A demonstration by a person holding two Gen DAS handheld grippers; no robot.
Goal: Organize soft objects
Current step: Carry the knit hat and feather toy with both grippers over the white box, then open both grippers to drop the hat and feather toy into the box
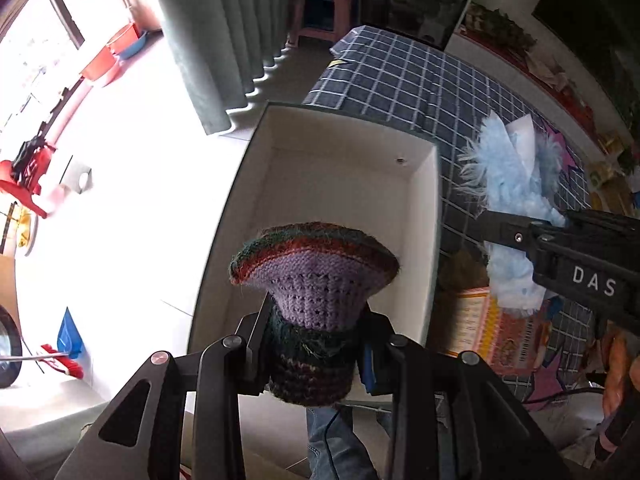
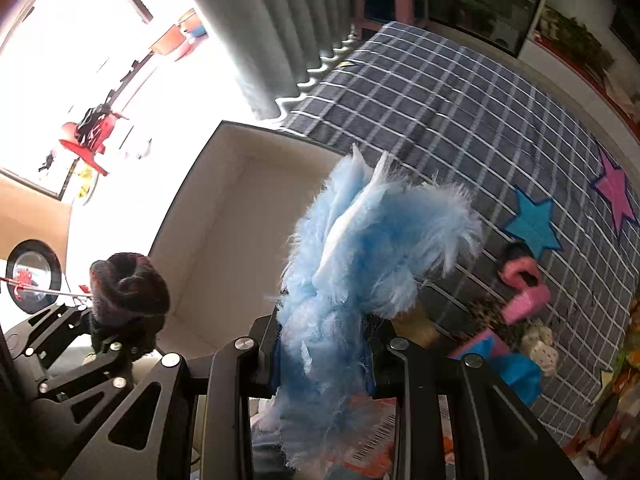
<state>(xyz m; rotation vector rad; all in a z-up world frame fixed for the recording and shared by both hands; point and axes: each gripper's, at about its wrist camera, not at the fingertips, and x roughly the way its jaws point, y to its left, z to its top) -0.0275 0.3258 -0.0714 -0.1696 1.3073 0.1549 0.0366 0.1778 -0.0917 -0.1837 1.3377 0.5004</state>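
Clamped in my left gripper [image 1: 316,354] is a knitted hat [image 1: 314,280], its dark striped end pinched between the two pads and its lilac part flaring out into a red-and-green brim beyond them. It hangs over the near end of an open white box [image 1: 348,184], whose inside looks bare apart from a small dark spot on the far wall. My right gripper [image 2: 324,364] is closed on a fluffy light-blue piece [image 2: 372,248], with long fur spilling out on both sides of the pads and a white paper tag poking from its far end. From the left wrist view I see that same blue piece held to the right of the box, over the checked blue cloth [image 1: 404,76]. From the right wrist view the box [image 2: 224,224] lies to the left of the blue piece, with the left gripper [image 2: 116,328] and its dark hat at the box's near left side. Further right on the cloth lie a blue star [image 2: 532,224], a pink star [image 2: 616,192] and a small heap of pink and blue soft things [image 2: 520,304]. Green curtains [image 1: 216,28] hang at the far left.
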